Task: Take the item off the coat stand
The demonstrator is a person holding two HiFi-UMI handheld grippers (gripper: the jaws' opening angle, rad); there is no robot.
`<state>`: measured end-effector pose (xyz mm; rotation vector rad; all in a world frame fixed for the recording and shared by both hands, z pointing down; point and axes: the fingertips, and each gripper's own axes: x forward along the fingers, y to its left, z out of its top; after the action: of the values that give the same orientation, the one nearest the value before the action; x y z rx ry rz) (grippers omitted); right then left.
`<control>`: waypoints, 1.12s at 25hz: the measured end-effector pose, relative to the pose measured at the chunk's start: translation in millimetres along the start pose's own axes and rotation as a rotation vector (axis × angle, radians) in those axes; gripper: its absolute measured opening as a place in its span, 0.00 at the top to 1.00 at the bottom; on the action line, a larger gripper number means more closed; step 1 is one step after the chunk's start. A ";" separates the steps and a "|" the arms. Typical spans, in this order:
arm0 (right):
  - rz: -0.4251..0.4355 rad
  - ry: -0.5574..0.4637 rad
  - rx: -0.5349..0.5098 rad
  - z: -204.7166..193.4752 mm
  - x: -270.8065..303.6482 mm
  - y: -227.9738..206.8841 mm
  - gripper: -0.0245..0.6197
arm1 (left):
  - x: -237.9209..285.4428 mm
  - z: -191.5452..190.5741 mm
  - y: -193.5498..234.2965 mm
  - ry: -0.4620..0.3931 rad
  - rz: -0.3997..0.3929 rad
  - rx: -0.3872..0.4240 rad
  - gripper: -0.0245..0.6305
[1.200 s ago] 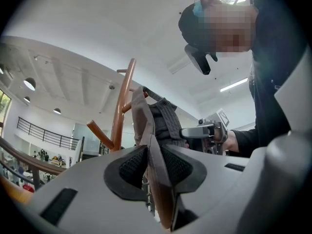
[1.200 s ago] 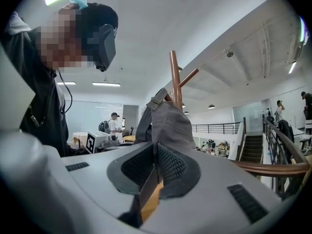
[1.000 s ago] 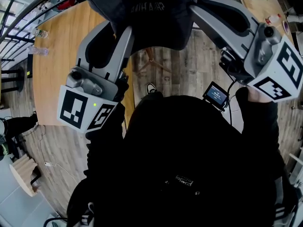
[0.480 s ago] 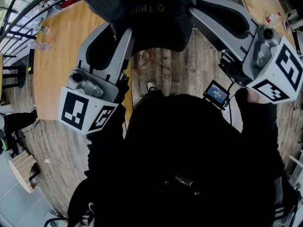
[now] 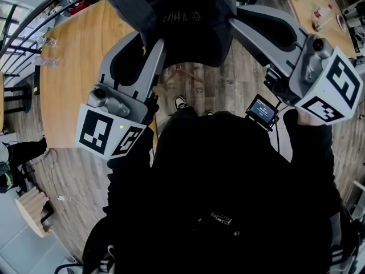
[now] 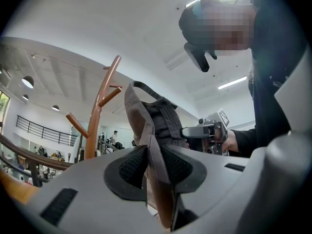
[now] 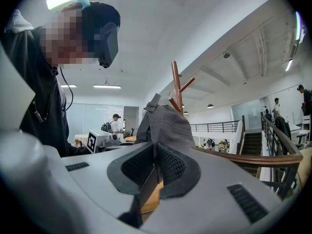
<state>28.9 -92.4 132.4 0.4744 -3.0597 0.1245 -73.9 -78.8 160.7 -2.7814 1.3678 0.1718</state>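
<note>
one cap [image 5: 188, 21], two grippers: left gripper [image 6: 152, 167], right gripper [image 7: 155, 165] each clamped on it; one coat stand [image 6: 96, 121] behind.

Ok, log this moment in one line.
left claw: shut on cap | right claw: shut on cap | coat stand: in background

The left claw [image 6: 155, 167] pinches the edge of a grey cap [image 6: 141, 113] between its ribbed black pads [image 6: 134, 165], the cap rising upright just right of a wooden coat stand [image 6: 97, 116], while the right claw [image 6: 190, 132], held in a hand [image 6: 233, 140], meets the cap's far side.
</note>
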 end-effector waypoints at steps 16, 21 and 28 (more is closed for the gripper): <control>-0.086 0.032 0.110 -87.3 -49.6 -40.1 0.89 | 49.6 -86.8 -30.7 0.106 -0.090 -0.060 0.83; -0.132 0.037 0.142 -109.3 -67.3 -51.5 0.89 | 67.3 -109.5 -40.8 0.138 -0.152 -0.080 0.83; -0.200 0.043 0.194 -164.4 -83.4 -81.8 0.90 | 103.9 -169.2 -41.5 0.183 -0.216 -0.135 0.85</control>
<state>138.2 -131.0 297.6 0.7737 -2.9501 0.4194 35.9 -149.1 316.1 -3.0998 1.1128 0.0019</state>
